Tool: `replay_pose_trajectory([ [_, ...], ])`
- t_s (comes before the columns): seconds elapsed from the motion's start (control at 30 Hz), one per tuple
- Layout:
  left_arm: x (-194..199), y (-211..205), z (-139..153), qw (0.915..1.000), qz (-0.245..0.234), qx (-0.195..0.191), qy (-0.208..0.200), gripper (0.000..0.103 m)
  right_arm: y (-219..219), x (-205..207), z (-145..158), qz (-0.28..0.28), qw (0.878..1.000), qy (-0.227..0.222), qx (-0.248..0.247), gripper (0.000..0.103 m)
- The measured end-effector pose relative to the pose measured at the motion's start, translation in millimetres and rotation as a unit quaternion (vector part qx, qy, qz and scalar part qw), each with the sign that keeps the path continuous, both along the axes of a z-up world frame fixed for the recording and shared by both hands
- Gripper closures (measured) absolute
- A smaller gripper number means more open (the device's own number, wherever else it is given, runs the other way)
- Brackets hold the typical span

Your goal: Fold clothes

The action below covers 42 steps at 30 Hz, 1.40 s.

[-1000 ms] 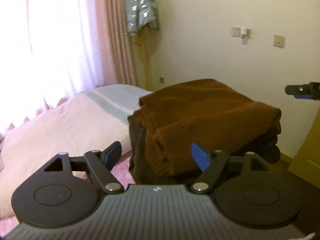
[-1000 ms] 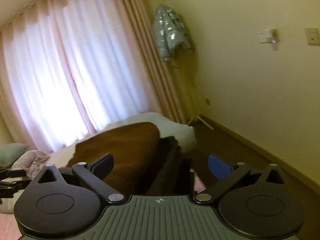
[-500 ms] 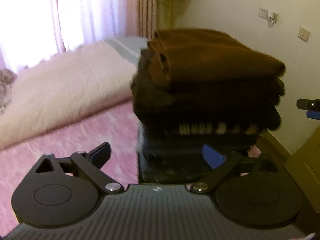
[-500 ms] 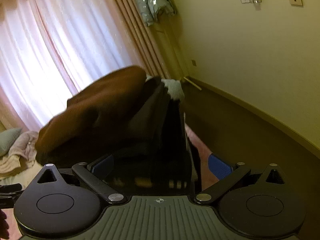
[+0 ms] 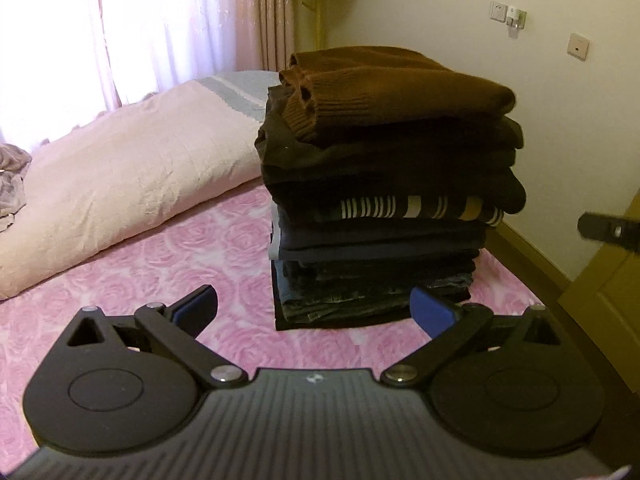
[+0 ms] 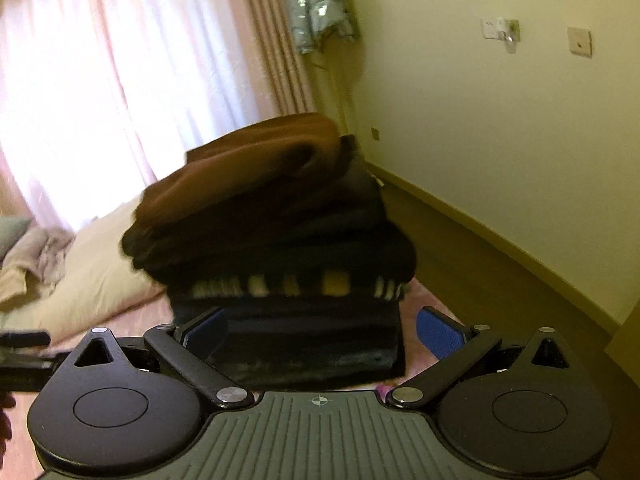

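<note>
A tall stack of folded clothes (image 5: 384,232) stands on the pink rose-patterned bed sheet (image 5: 200,264). A folded brown knit sweater (image 5: 392,88) lies on top, over dark garments, a striped one and jeans at the bottom. My left gripper (image 5: 314,306) is open and empty, low in front of the stack's base. My right gripper (image 6: 320,330) is open and empty, its jaws to either side of the stack's lower layers (image 6: 304,340); the brown sweater (image 6: 248,168) is blurred above. The right gripper's tip shows at the left wrist view's right edge (image 5: 608,232).
A pale pink duvet (image 5: 120,168) lies bunched to the left of the stack, with crumpled clothes (image 5: 12,184) beyond it. Curtains (image 5: 160,20) and a coat rack with a silver jacket (image 6: 320,4) stand behind. The bed's edge and brown floor (image 6: 480,248) are to the right.
Both grippers have dropped from the top of the stack to its base and pulled back a little. The stack's full height has come into view. Both jaws stay open.
</note>
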<state>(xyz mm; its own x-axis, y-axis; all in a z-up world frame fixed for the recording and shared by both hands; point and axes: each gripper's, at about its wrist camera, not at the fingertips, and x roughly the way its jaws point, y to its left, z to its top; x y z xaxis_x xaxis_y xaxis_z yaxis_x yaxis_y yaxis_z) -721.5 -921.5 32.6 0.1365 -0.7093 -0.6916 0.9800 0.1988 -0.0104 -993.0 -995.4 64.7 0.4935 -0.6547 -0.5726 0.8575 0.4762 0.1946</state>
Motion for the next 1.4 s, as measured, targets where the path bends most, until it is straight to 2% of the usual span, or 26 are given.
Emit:
replay_pose_trajectory([
  [0.1, -3, 17, 3, 0.9999, -0.003, -0.002, -0.011, 0.002, 28, 5, 0, -0.001, 1.0, 0.007, 0.001, 0.0],
  [0.2, -8, 27, 4, 0.9996, -0.008, 0.012, -0.024, 0.002, 49, 4, -1, -0.005, 1.0, 0.006, 0.006, 0.0],
  [0.33, -9, 39, 6, 0.9997, 0.0, 0.022, -0.014, 0.003, 61, -1, -1, -0.005, 1.0, 0.01, 0.013, 0.0],
  [0.53, -16, 39, 10, 0.9995, 0.023, 0.022, 0.0, 0.003, 51, -4, 9, 0.012, 1.0, 0.021, 0.006, 0.0],
  [0.77, -39, 29, 15, 0.9988, 0.047, 0.011, -0.003, 0.003, 32, -13, 14, 0.052, 0.998, 0.037, 0.001, 0.0],
  [1.1, -54, 28, 15, 0.998, 0.058, 0.018, -0.015, 0.003, 21, -20, 2, 0.07, 0.996, 0.034, 0.031, 0.0],
  [1.27, -57, 27, 12, 0.998, 0.055, 0.023, -0.019, 0.002, 22, -15, 2, 0.075, 0.996, 0.039, 0.031, 0.0],
  [1.4, -54, 27, 15, 0.9979, 0.062, 0.015, -0.008, 0.002, 22, -10, 4, 0.078, 0.995, 0.042, 0.035, 0.0],
])
